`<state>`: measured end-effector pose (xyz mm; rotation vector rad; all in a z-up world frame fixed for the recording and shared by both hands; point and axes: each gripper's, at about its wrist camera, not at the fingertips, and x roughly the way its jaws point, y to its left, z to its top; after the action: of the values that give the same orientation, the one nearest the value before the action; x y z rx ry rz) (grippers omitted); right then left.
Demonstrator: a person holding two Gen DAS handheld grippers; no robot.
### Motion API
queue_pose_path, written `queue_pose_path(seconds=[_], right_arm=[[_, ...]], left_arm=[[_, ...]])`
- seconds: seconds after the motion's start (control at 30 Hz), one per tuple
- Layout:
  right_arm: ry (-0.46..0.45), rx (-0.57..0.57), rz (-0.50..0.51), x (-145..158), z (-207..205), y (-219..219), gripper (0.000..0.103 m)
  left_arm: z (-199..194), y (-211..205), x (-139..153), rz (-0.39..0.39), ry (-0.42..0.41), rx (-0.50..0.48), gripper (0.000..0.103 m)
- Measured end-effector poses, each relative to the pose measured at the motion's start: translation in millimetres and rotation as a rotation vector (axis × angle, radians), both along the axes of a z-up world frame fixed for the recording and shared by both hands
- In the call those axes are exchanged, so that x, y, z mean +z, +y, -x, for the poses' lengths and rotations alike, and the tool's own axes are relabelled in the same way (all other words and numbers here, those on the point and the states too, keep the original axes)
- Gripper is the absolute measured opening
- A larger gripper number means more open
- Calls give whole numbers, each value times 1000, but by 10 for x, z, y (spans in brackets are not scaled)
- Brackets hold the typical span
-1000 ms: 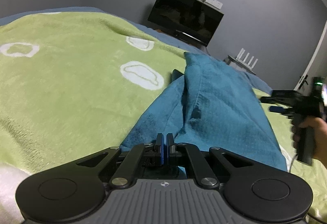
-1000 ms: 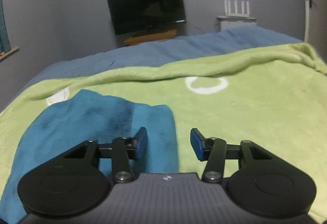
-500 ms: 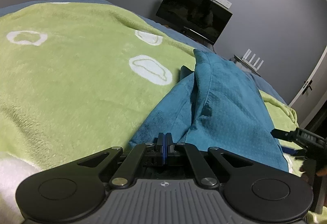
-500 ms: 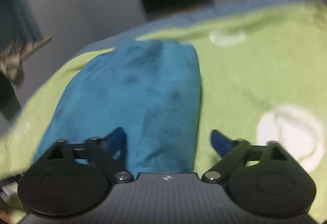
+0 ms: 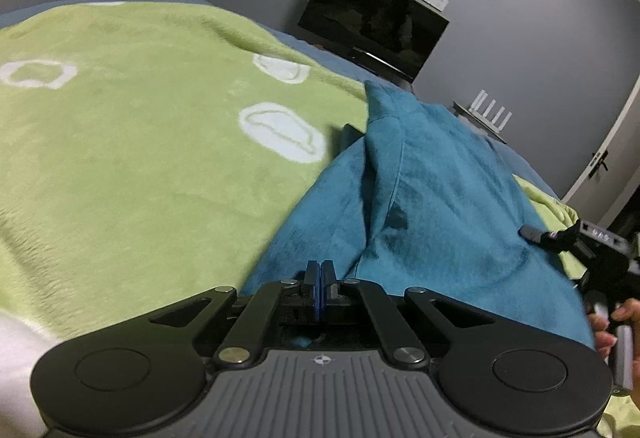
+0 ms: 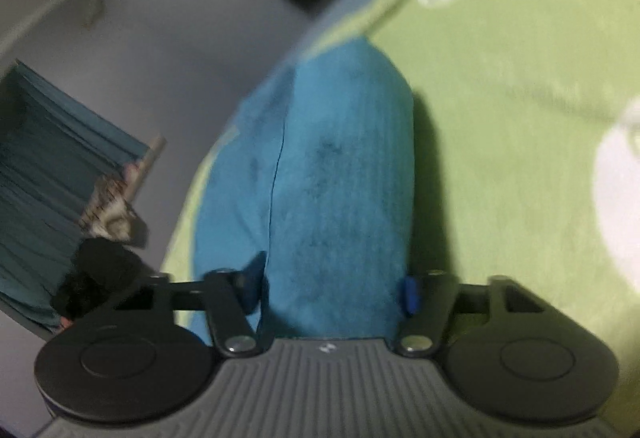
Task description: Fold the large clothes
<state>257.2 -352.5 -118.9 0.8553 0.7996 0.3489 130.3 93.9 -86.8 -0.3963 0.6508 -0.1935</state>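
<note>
A teal garment [image 5: 436, 214] lies folded in layers on a green blanket [image 5: 132, 142]. My left gripper [image 5: 319, 274] is shut at the garment's near left edge; whether cloth sits between the pads is hidden. In the right wrist view the garment [image 6: 332, 206] runs between the wide-open fingers of my right gripper [image 6: 332, 286], which straddles its near end. The right gripper also shows in the left wrist view [image 5: 576, 242] at the garment's right edge, held by a hand.
The green blanket with white ring patterns covers a bed with a blue sheet [image 5: 320, 50] at the far side. A dark TV [image 5: 372, 26] and a white router [image 5: 490, 114] stand by the grey wall. A door [image 5: 600, 166] is at right. Teal curtains [image 6: 44, 198] hang left.
My right gripper has rolled and moved in over the garment's near end, so the cloth now lies between its open fingers. My left gripper stays shut at the left edge, barely shifted.
</note>
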Motion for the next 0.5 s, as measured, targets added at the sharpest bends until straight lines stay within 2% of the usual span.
queue_pose_path(seconds=[0.13,0.2,0.3,0.37,0.4,0.43,0.5], right_arm=[[-82,-20,59,250,-109,-191,47],[-95,-26,96,346,-180,-321,47],[-89,-116,126,397,-249,-639,47],[-55,-153,178,306,-282,-778,57],[-7,-155,209,261,-303,-823,69],[44,-160,255,226,-346,-830,75],[42,-169,357,298,-298,-763,78]], left_arm=[[-142,-298,88,21,-25,-45,0],[-186,-517,158,-10,-59,-88,2],[-211,-810,208,-75,-95,-148,6],[-217,-935,197,-89,-97,-176,7],[-222,-974,185,-90,-96,-189,7],[-223,-1001,175,-92,-95,-202,7],[-216,-1037,151,-105,-96,-220,7]])
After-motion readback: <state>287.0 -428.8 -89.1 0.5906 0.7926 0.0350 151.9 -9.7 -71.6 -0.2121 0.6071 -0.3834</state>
